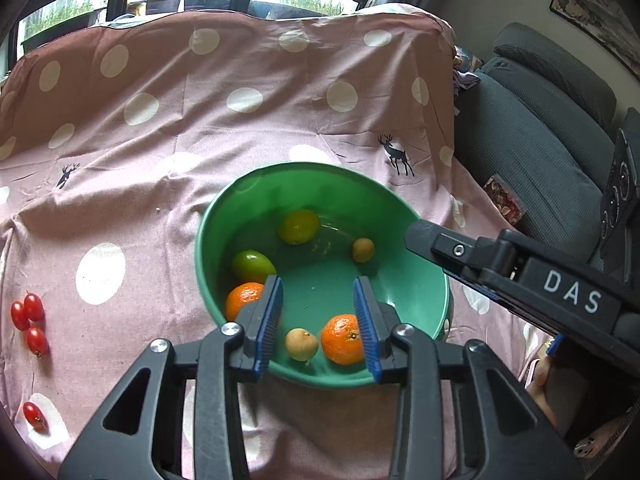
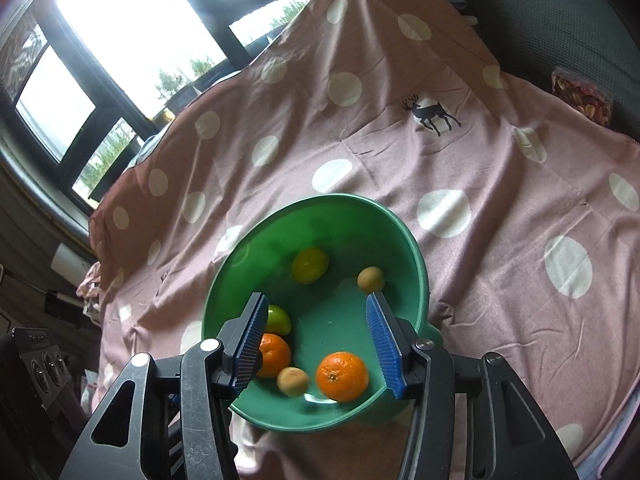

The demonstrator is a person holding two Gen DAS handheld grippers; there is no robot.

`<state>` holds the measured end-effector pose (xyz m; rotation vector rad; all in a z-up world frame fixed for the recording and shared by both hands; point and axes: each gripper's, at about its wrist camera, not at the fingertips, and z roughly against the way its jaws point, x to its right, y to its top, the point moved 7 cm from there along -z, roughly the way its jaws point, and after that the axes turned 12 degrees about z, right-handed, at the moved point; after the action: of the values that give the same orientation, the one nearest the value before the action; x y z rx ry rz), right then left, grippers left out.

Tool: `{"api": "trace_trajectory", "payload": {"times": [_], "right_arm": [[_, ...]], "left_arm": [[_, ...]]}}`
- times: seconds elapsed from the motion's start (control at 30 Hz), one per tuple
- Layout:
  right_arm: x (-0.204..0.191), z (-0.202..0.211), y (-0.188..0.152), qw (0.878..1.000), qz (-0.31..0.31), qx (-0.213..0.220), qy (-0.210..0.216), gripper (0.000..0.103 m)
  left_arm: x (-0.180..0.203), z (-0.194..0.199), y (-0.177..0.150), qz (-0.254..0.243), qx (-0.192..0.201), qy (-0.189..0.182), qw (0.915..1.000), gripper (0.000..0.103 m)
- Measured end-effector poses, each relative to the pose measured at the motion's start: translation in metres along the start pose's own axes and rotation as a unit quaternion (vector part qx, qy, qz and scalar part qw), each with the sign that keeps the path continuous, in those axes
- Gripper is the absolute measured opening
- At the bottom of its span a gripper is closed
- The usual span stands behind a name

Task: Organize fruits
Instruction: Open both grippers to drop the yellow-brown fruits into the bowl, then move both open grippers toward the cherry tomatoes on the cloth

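A green bowl (image 1: 248, 196) sits on the pink spotted cloth and holds two oranges (image 1: 342, 338), a lime (image 1: 252, 266), a yellow-green citrus (image 1: 298, 226) and two small tan fruits (image 1: 301, 344). My left gripper (image 1: 318, 322) is open and empty over the bowl's near side. My right gripper (image 2: 316, 340) is open and empty over the bowl (image 2: 280, 216), with an orange (image 2: 342, 376) and a tan fruit (image 2: 293, 381) below it. The right gripper's body (image 1: 520, 276) reaches in from the right in the left wrist view. Several cherry tomatoes (image 1: 30, 320) lie on the cloth at the left.
The cloth (image 1: 240, 120) covers a raised surface with a window behind it. A grey sofa (image 1: 540, 140) stands to the right with a small patterned packet (image 1: 505, 200) on it. One more tomato (image 1: 35, 416) lies near the front left.
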<state>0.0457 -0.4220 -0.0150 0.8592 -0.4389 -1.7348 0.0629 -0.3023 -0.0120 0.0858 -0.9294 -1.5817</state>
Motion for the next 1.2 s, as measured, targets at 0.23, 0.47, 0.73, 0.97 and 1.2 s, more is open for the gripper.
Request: {"api": "trace_trajectory", "payload": {"times": [0.23, 0.47, 0.73, 0.97, 1.2], "right_arm": [[-0.02, 0.01, 0.002, 0.999, 0.03, 0.021, -0.009, 0.06], [-0.056, 0.013, -0.001, 0.996, 0.076, 0.04, -0.019, 0.074], [-0.118, 0.002, -0.014, 0.987, 0.157, 0.04, 0.006, 0.075], [-0.189, -0.027, -0.05, 0.973, 0.223, 0.025, 0.051, 0.084], [-0.216, -0.065, -0.076, 0.966, 0.238, -0.027, 0.101, 0.084]], "left_arm": [[-0.04, 0.061, 0.016, 0.03, 0.062, 0.018, 0.9975, 0.061], [-0.099, 0.115, 0.013, 0.017, 0.115, 0.11, 0.9871, 0.071], [-0.172, 0.155, 0.003, 0.076, 0.132, 0.123, 0.9807, 0.075], [-0.233, 0.14, -0.024, 0.135, 0.092, 0.147, 0.9756, 0.078], [-0.262, 0.137, -0.035, 0.154, 0.067, 0.145, 0.975, 0.078]]}}
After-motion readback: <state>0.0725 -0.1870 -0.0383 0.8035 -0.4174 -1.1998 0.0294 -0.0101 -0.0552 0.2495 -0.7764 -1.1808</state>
